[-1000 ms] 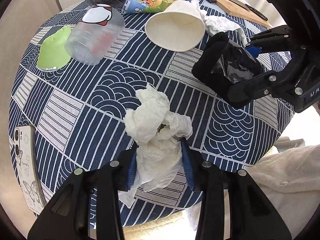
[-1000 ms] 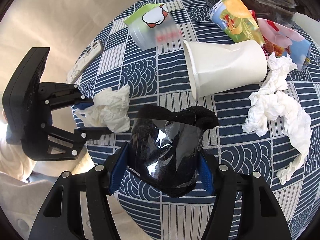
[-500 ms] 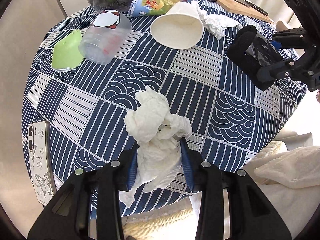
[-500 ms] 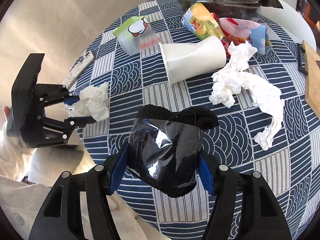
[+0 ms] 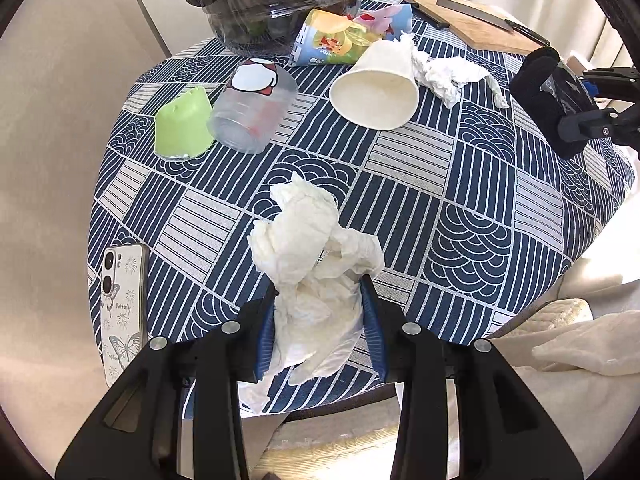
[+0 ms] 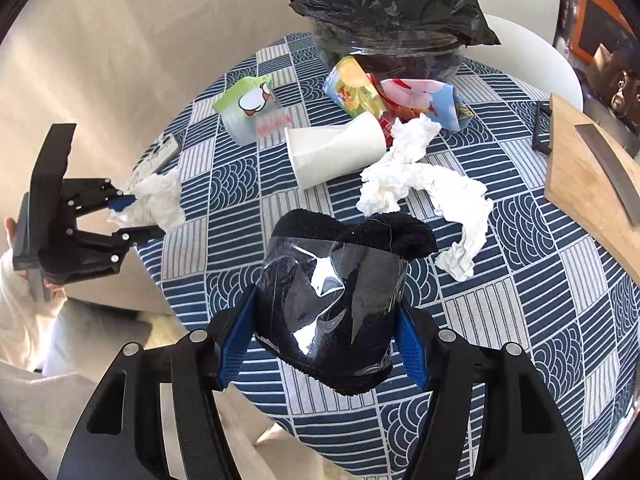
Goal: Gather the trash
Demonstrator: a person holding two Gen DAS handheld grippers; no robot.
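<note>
The bench [image 5: 500,216] is round and covered with a blue and white patterned cloth. At its far side stands a clear bin [image 6: 384,52] lined with a black bag. A wooden cutting board [image 6: 580,168] with a knife on it lies at the far right edge.

Near the bin several pieces of trash lie together: a colourful snack bag [image 5: 336,40], a white paper cup [image 5: 380,88] on its side, a clear plastic cup [image 5: 252,112] with a cartoon print, and a green cup [image 5: 184,128] to the left of it. A long crumpled tissue [image 6: 420,176] lies just beside the paper cup, touching its base. A phone [image 5: 122,312] in a butterfly case rests at the near left edge.

The right tool [image 6: 324,340] grips a black fuzzy item wrapped in clear film [image 6: 332,300]; its blue pads press on both sides of this item, which is held above the cloth.

The left tool [image 5: 320,332] is closed on a white crumpled tissue [image 5: 316,264], which sticks out from between the pads, above the near part of the bench.
</note>
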